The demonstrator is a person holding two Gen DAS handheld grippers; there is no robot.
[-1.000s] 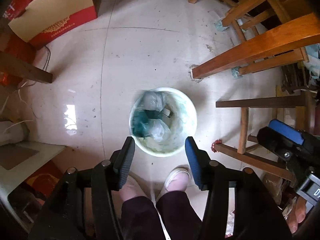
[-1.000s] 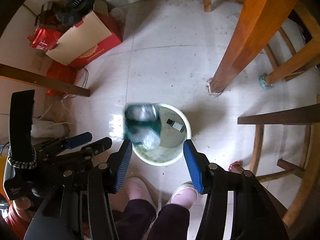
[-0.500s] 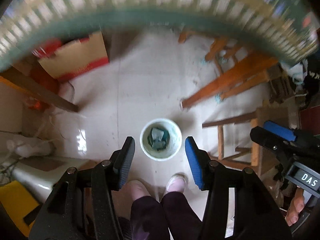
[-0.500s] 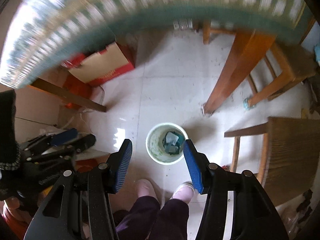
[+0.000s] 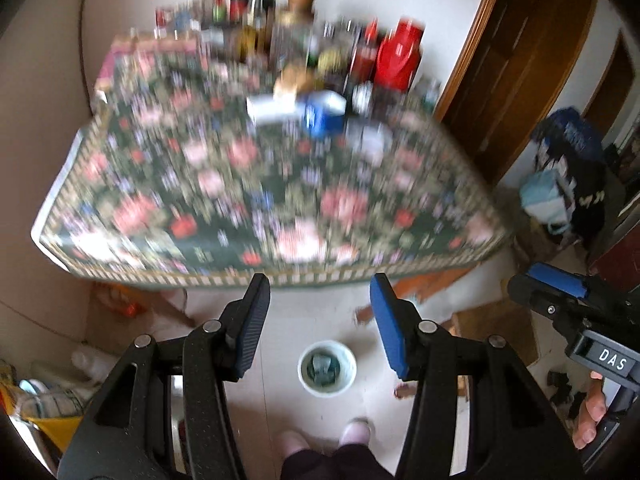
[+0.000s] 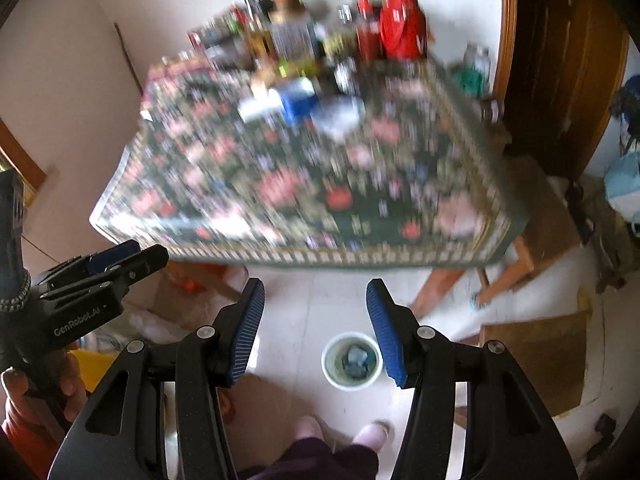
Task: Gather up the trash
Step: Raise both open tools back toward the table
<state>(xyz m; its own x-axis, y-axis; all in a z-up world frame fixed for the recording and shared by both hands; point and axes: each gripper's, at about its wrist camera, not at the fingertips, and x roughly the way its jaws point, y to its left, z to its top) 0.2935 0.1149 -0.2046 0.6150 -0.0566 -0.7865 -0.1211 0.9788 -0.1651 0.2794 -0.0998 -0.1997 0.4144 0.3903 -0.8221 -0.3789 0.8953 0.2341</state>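
Trash (image 5: 321,369) sits inside the pale bin (image 5: 347,380) on the floor, lower centre of frame. Left gripper (image 5: 320,312) and right gripper (image 6: 315,312) both gape, empty, below the blurred floral tablecloth (image 5: 256,184).

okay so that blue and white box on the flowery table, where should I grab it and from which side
It's blurred, so this is a guess: the blue and white box seems to lie flat and long across the floral tablecloth. Come from above and close the jaws across its narrow width, near the middle. Bottles crowd its far side.

A home: floral-clothed table (image 5: 260,200) crowded with bottles (image 5: 264,12), wooden door (image 5: 520,60).
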